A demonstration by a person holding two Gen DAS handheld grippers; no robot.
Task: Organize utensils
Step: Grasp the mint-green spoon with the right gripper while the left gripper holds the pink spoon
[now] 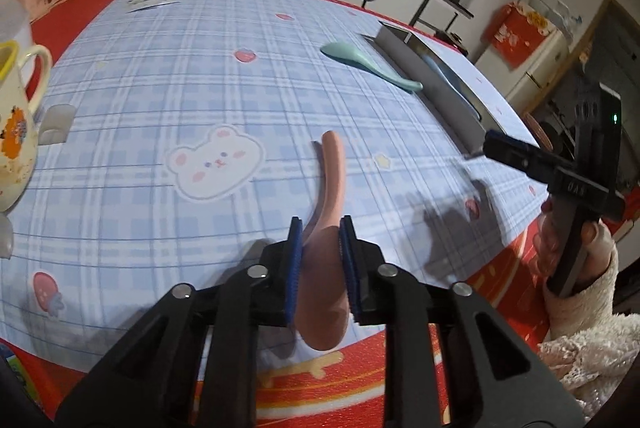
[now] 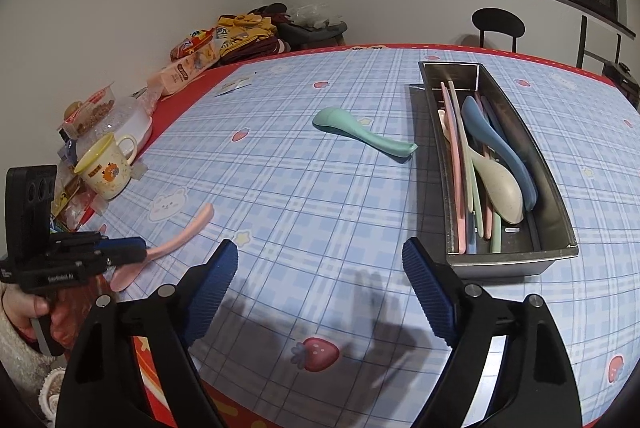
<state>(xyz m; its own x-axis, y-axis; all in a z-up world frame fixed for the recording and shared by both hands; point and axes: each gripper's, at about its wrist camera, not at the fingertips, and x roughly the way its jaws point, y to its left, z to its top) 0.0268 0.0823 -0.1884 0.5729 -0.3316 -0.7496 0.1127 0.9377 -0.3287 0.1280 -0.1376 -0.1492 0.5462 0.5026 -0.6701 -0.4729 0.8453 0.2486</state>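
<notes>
Gripping the pink spoon (image 1: 325, 276) by its bowl at the near table edge, left gripper (image 1: 320, 268) pads clamping both sides, handle pointing away. Hovering right gripper (image 2: 320, 292) spread wide, holding nothing. Likely needing next: lifting, carrying right to the steel utensil tray (image 2: 558, 204). Farther off, leaving the green spoon (image 2: 360, 134) lying loose.

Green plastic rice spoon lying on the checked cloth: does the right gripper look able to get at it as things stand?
Probably yes. The right gripper is open and holds nothing, and the green plastic rice spoon lies alone on bare cloth ahead of it, left of the steel utensil tray. Nothing stands between them.
</notes>
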